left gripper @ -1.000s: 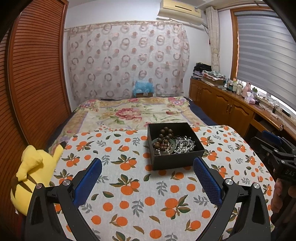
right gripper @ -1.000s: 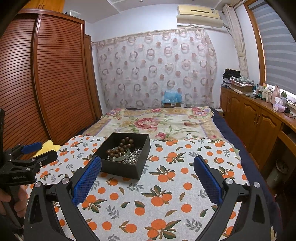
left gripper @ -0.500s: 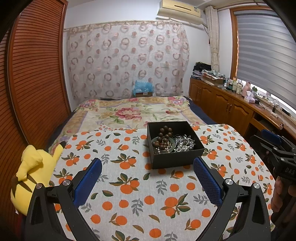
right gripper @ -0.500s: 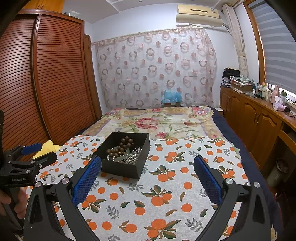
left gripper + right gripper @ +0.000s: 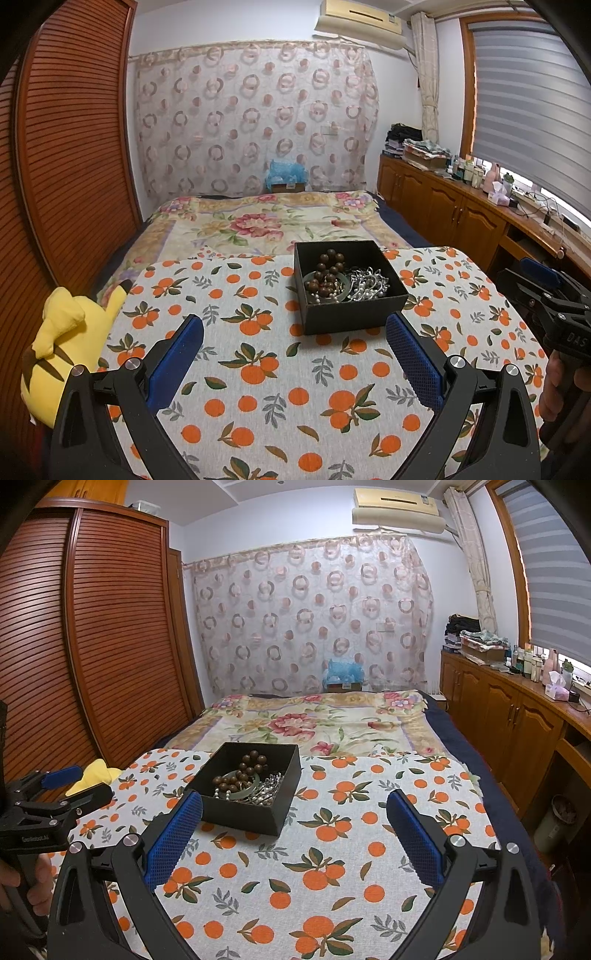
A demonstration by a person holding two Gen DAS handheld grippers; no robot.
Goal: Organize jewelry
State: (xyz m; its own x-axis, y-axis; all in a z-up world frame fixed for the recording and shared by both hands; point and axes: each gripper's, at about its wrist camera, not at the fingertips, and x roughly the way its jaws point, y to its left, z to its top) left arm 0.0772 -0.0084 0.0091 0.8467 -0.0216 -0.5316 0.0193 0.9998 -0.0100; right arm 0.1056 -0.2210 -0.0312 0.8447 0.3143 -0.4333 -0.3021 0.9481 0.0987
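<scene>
A black open box (image 5: 354, 318) stands on the orange-print cloth (image 5: 258, 369). Inside lie a brown bead bracelet (image 5: 328, 271), a green bangle (image 5: 343, 293) and a tangle of silver chains (image 5: 369, 284). My left gripper (image 5: 294, 334) is open and empty, a little in front of the box. My right gripper (image 5: 294, 812) is open and empty; the box (image 5: 240, 814) sits just beyond its left finger, with beads (image 5: 243, 771) and silver pieces (image 5: 269, 790) inside. Each gripper shows at the edge of the other view, right (image 5: 546, 295) and left (image 5: 48, 794).
A yellow plush toy (image 5: 62, 343) lies at the cloth's left edge. A flowered bedspread (image 5: 266, 221) lies beyond the cloth. A slatted wooden wardrobe (image 5: 92, 646) is on the left, and wooden cabinets (image 5: 461, 218) with bottles on the right.
</scene>
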